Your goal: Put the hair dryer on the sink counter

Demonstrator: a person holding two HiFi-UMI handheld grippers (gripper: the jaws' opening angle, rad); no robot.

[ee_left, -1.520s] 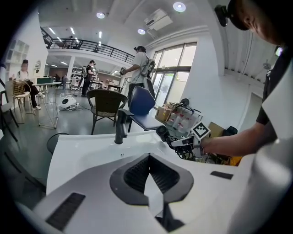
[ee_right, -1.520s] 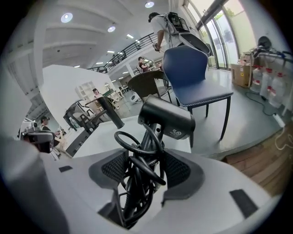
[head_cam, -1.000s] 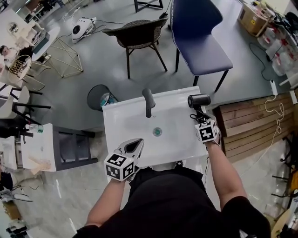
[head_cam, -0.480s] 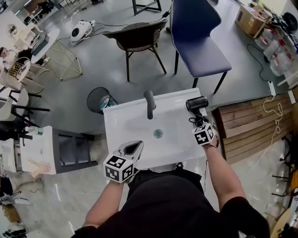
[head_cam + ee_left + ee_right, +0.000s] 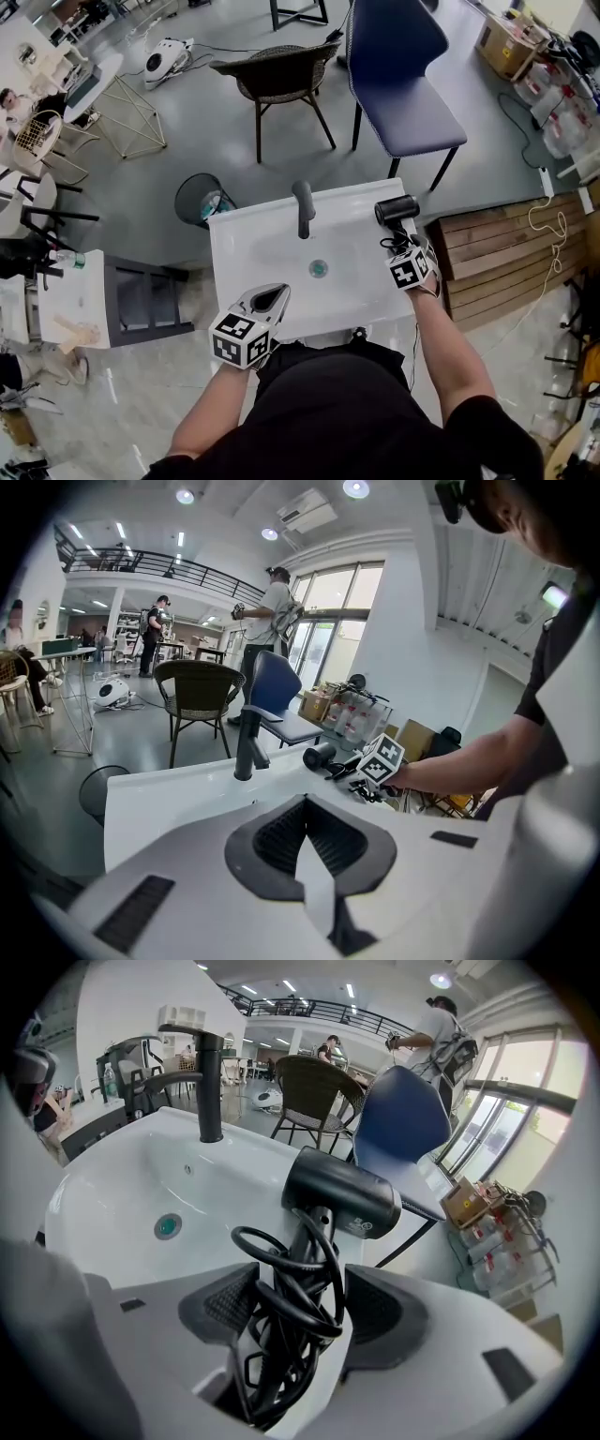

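The black hair dryer (image 5: 398,208) lies on the white sink's (image 5: 234,272) right rim, its barrel pointing across the counter. Its handle, wrapped in coiled black cord (image 5: 291,1288), runs back between the jaws of my right gripper (image 5: 397,241). Those jaws have just been opening. In the right gripper view the pads (image 5: 370,1312) stand a little off the cord, so my right gripper (image 5: 291,1302) is open around the handle. My left gripper (image 5: 272,292) hovers at the sink's near left edge, shut and empty. From the left gripper (image 5: 305,832) view, the dryer (image 5: 319,756) shows far across the basin.
A black faucet (image 5: 302,208) stands at the back of the basin, above the drain (image 5: 319,268). Behind the sink are a wicker chair (image 5: 277,70), a blue chair (image 5: 398,75) and a round bin (image 5: 200,197). A grey cabinet (image 5: 141,300) flanks the left, wooden boards (image 5: 506,253) the right.
My right gripper has rolled slightly, its marker cube now tilted, and it has edged a little left. The hair dryer stays at the same spot on the rim. The left gripper has not moved.
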